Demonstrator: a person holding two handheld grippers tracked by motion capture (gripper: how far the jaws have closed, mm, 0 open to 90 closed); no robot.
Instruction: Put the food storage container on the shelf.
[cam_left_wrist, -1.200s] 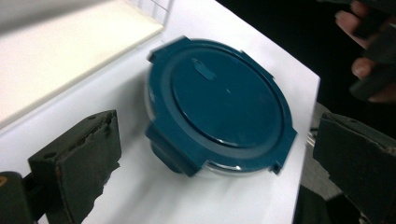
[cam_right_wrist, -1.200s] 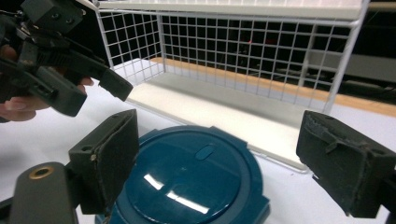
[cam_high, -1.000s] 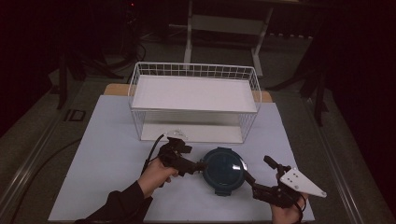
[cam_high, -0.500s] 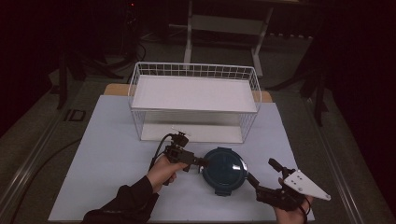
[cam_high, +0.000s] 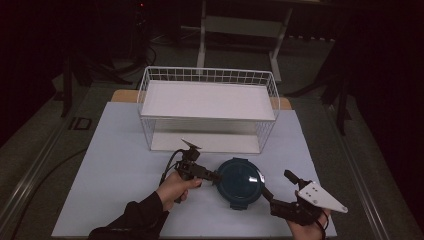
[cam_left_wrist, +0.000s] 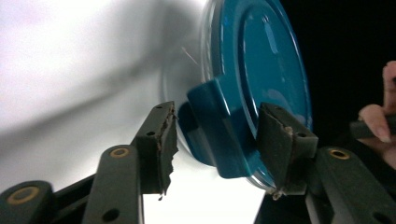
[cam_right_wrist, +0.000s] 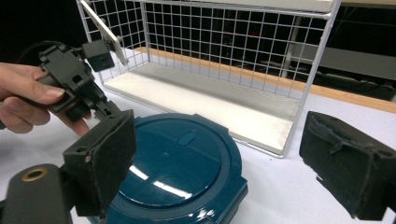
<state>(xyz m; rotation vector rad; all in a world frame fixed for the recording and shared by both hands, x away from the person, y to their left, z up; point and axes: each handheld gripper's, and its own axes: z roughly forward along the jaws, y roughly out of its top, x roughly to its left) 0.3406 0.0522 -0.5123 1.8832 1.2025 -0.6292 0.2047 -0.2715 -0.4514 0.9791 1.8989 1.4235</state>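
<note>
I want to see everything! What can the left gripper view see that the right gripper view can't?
Left gripper view: the blue lid's side tab up close, sitting between the left gripper's open jaws, which have not closed on it.

Right gripper view: the white wire basket behind the lid, and the right gripper's jaws spread wide open near the lid.

Both: the round blue lid on the white table, and fingers of the person's other hand.
</note>
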